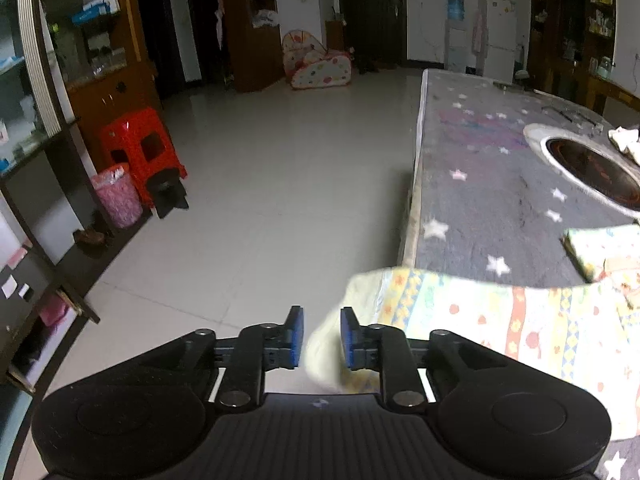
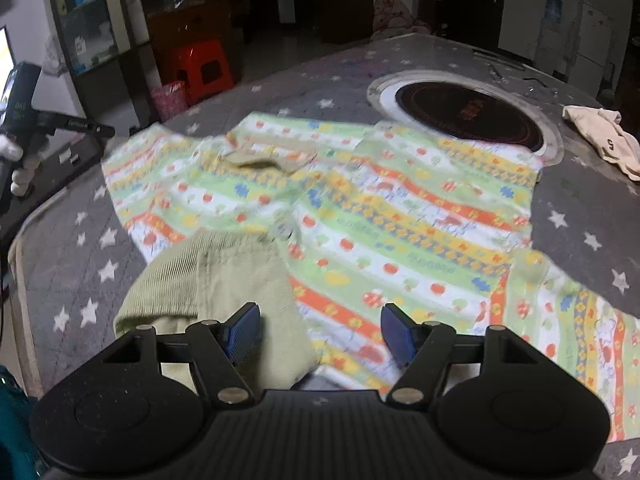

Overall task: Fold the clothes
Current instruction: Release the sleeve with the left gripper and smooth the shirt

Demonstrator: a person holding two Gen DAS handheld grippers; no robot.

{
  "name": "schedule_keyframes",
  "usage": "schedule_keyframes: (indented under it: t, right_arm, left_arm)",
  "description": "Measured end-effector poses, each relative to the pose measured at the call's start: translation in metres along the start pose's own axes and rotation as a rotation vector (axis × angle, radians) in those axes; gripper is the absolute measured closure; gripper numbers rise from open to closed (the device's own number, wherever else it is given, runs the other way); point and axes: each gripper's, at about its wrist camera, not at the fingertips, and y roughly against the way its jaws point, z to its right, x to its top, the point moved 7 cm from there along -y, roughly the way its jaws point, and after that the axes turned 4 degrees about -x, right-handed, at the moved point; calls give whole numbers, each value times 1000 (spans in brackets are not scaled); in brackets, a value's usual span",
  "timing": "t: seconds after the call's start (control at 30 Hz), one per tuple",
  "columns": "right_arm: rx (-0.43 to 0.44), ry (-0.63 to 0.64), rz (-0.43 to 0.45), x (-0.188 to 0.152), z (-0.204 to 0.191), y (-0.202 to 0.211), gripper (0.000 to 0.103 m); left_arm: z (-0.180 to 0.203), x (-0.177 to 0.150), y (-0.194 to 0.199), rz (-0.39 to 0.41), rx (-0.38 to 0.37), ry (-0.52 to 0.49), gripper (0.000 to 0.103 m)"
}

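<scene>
Your right gripper [image 2: 318,330] hangs wide open over the shirt [image 2: 360,208], holding nothing. Your left gripper [image 1: 322,338] is open a little, and a pale cuff [image 1: 324,344] sits between its pads without being pinched. The bright striped shirt lies spread on the big table [image 2: 80,216] with its grey star cloth, one sleeve already turned in.

I think you should let the cuff drop flat, then pat out bumps before the next fold. Keep cloth off the dark round burner [image 2: 468,112]. A small cream cloth [image 2: 604,136] waits far off. A red stool [image 1: 140,148] stands on the pale floor.
</scene>
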Motion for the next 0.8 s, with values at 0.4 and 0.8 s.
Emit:
schedule_keyframes:
  t: [0.4, 0.8]
  right_arm:
    - [-93, -71, 104, 47, 40, -3, 34]
    - [-189, -174, 147, 84, 101, -28, 33]
  left_arm:
    - [127, 39, -3, 43, -304, -153, 56]
    - [207, 47, -66, -74, -365, -253, 50]
